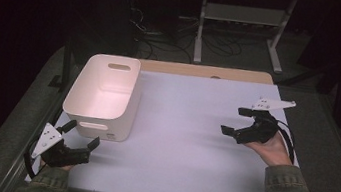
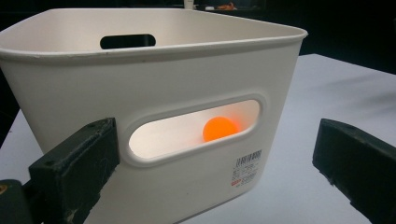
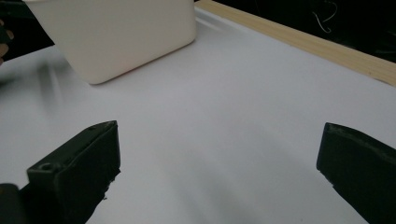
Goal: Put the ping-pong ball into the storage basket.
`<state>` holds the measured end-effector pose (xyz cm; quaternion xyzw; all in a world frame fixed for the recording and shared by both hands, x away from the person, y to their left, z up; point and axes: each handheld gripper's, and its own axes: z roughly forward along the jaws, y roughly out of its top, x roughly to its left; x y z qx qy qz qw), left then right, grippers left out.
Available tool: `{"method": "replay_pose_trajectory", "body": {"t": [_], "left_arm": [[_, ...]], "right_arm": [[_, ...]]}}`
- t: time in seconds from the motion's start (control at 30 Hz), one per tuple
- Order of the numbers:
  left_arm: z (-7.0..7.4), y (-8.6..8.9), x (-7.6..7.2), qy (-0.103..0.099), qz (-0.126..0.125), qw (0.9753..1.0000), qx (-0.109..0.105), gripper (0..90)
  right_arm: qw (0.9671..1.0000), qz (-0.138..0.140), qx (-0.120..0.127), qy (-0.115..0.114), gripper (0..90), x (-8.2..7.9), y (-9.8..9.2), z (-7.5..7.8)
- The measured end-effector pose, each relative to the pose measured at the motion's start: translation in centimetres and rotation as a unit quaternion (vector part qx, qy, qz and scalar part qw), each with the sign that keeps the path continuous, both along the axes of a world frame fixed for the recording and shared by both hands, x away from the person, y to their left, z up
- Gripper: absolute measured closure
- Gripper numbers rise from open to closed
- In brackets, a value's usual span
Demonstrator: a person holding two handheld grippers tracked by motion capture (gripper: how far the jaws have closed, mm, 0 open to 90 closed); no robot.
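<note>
Holding both grippers clear of everything, I see the left gripper (image 1: 81,132) low at the worktop's (image 1: 194,129) near left corner, its jaws spread wide and clamped on nothing, pointed at the near wall of the white bin (image 1: 102,97). That bin stands upright at the left edge of the worktop, reaching from just beyond my left gripper to near the far edge, with a slot handle cut in each end wall. From the left gripper view I look straight at its near wall (image 2: 154,116): through the oval slot an orange ball (image 2: 220,129) shows inside the bin, lying on the floor of it towards the right end of the slot. A small barcode sticker (image 2: 248,167) sits on the wall just below the slot's right end. My left jaws frame the bin without touching it. My right gripper (image 1: 238,121) hangs over the right side of the worktop, well apart from the bin, jaws also wide apart and empty, aimed leftward across the bare white surface; in the right gripper view the bin's lower corner (image 3: 121,37) lies far ahead, and the wooden strip (image 3: 299,42) along the far edge runs off to the right.
</note>
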<state>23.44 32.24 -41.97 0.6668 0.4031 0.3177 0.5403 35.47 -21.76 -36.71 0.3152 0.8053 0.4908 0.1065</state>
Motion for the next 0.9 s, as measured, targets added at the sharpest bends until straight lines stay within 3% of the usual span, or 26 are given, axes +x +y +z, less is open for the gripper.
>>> {"method": "replay_pose_trajectory", "body": {"t": [0.3,0.9], "left_arm": [[0.0,0.0,0.0,-0.001,0.001,1.0,0.002,0.0],[0.0,0.0,0.0,-0.001,0.002,1.0,0.002,0.0]], "right_arm": [[0.9999,-0.016,0.005,-0.002,0.0,-0.8,-1.3,-0.7],[0.9986,-0.051,0.015,0.002,0.0,-3.6,-3.6,-3.6]]}}
